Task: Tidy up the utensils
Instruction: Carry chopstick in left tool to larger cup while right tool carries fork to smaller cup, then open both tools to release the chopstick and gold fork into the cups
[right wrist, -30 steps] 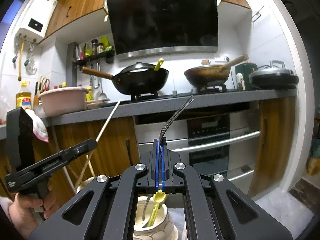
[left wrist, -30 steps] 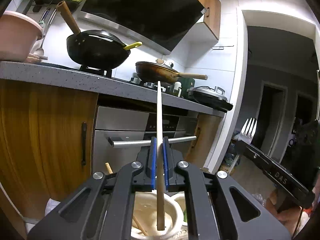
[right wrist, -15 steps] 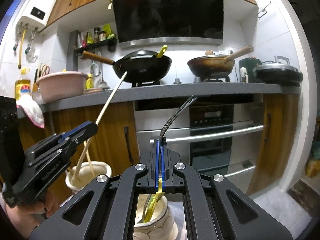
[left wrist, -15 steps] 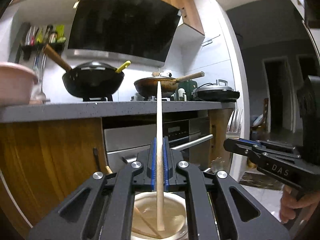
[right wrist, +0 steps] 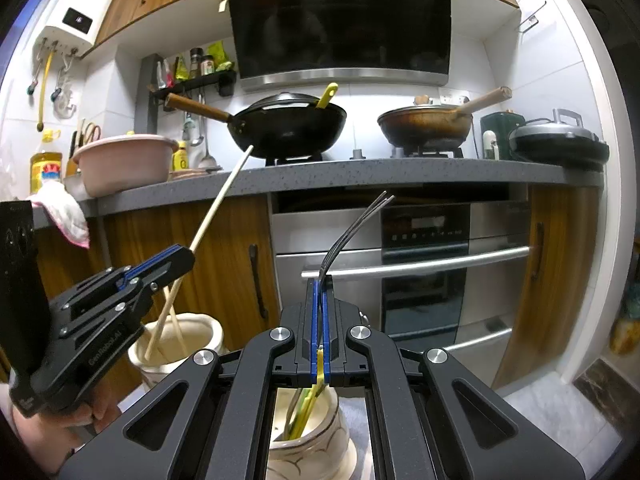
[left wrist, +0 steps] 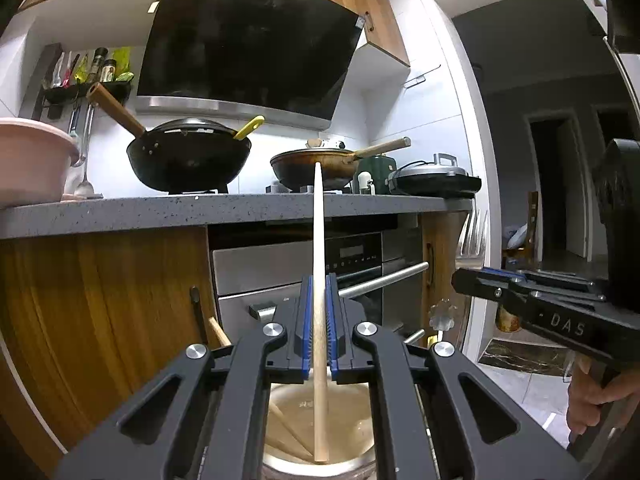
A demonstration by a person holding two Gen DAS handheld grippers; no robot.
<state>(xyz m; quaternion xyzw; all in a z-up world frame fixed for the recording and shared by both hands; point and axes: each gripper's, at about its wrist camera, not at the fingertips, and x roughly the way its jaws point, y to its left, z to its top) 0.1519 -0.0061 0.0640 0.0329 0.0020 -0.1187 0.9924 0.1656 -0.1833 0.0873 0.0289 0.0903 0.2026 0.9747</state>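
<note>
My left gripper (left wrist: 318, 292) is shut on a long wooden chopstick (left wrist: 319, 240) held upright, its lower end inside a cream ceramic jar (left wrist: 320, 432) that holds other chopsticks. From the right wrist view the same jar (right wrist: 180, 340) stands at the left under that gripper (right wrist: 182, 256). My right gripper (right wrist: 320, 300) is shut on a metal fork (right wrist: 352, 224), tines up, above a second patterned jar (right wrist: 312, 440) holding yellow-green utensils. The fork tines (left wrist: 472, 236) and the right gripper (left wrist: 472, 280) show at the right of the left wrist view.
A grey counter (right wrist: 360, 172) carries a black wok (right wrist: 288, 124), a brown pan (right wrist: 424, 124), a pink bowl (right wrist: 124, 164) and a griddle (right wrist: 560, 140). Below are wooden cabinet doors (right wrist: 224, 256) and a steel oven (right wrist: 420, 264). A doorway (left wrist: 552, 192) opens at the right.
The left gripper has lowered the chopstick deeper into the cream jar and levelled out. The right gripper has dropped the fork closer over the patterned jar.
</note>
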